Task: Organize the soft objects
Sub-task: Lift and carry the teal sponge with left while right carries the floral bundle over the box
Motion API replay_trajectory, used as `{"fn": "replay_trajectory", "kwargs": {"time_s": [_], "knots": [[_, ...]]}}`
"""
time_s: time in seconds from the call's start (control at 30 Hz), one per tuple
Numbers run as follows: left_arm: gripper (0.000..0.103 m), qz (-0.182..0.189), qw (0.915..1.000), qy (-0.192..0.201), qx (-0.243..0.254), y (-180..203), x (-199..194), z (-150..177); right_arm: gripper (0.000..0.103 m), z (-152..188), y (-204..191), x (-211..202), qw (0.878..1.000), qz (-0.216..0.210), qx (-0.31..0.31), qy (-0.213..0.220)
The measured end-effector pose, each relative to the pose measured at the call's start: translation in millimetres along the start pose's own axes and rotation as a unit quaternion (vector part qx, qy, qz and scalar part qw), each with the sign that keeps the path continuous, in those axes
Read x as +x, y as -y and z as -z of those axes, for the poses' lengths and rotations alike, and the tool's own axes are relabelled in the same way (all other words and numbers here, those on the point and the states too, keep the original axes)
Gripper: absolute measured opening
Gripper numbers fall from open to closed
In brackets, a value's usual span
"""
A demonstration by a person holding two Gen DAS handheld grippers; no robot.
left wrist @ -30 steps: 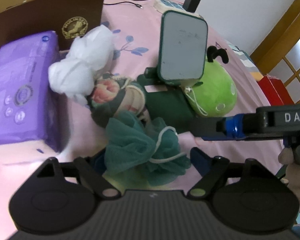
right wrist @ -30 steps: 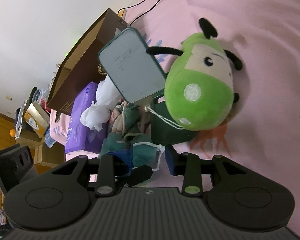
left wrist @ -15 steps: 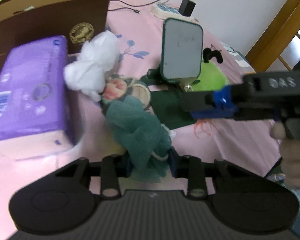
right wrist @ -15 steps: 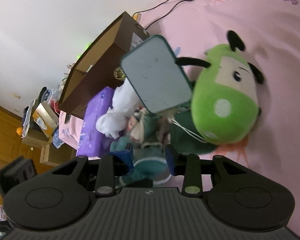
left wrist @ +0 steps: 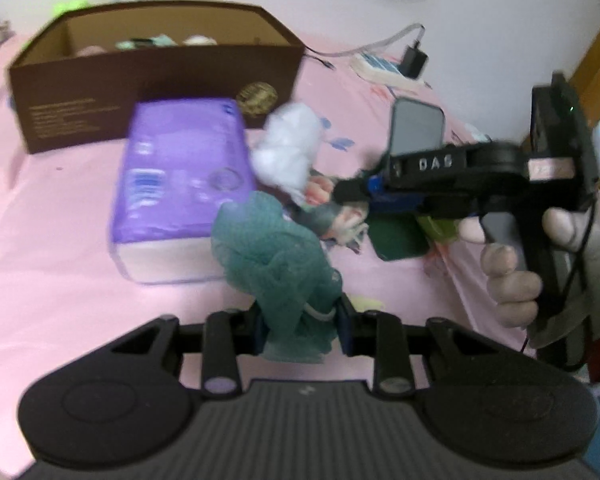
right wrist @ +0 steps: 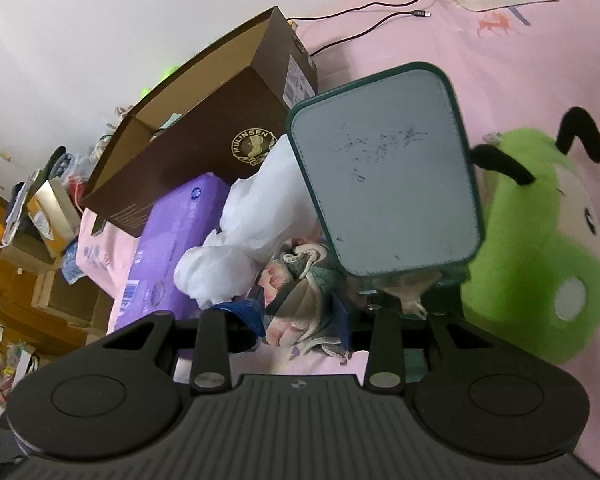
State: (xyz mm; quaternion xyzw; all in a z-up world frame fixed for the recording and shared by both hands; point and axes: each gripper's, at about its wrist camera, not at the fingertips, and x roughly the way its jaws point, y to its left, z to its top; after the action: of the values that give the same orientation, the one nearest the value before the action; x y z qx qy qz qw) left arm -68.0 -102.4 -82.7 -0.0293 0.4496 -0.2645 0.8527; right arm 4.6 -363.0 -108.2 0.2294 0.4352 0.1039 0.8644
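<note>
While the left gripper [left wrist: 300, 330] pinches the teal mesh bath pouf [left wrist: 278, 264] (lifted off the pink sheet [left wrist: 60, 280]), brown box [left wrist: 160, 80] sits far ahead. Right gripper [right wrist: 300, 326] has been opening slightly; floral drawstring pouch [right wrist: 300, 308] lies between its jaws, grip unclear.

Left gripper [left wrist: 302, 330] up close: matte black body, ribbed panel in the middle, a round disc moulded either side, two black bars ending in silvery screws, blue pads on the fingers. The right gripper [right wrist: 302, 326] is built the same. From the left wrist view it reads "DAS" in white letters on top, with blue trim, a grey trigger, a thin black cable trailing and a tiny green light.
</note>
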Motion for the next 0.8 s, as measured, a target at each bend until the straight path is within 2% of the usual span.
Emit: {"fn": "replay_trajectory", "kwargs": {"time_s": [0.3,0.5,0.67,0.8], "knots": [[0.030,-0.044,0.9973,0.039,-0.044,-34.6,-33.5,-7.0,0.028,5.3,-7.8,12.2,0.999,0.030,-0.008,0.010],[0.030,-0.054,0.9952,0.061,-0.053,-54.3,-46.3,-22.8,0.033,6.5,-11.1,17.2,0.999,0.036,0.000,0.012],[0.030,-0.051,0.9948,0.073,-0.049,-64.1,-52.3,-34.3,0.023,8.8,-9.7,13.5,1.000,0.018,-0.002,0.010],[0.030,-0.043,0.9955,0.073,-0.043,-70.3,-51.1,-41.9,0.021,15.7,-14.2,3.3,1.000,0.016,-0.013,0.016]]}}
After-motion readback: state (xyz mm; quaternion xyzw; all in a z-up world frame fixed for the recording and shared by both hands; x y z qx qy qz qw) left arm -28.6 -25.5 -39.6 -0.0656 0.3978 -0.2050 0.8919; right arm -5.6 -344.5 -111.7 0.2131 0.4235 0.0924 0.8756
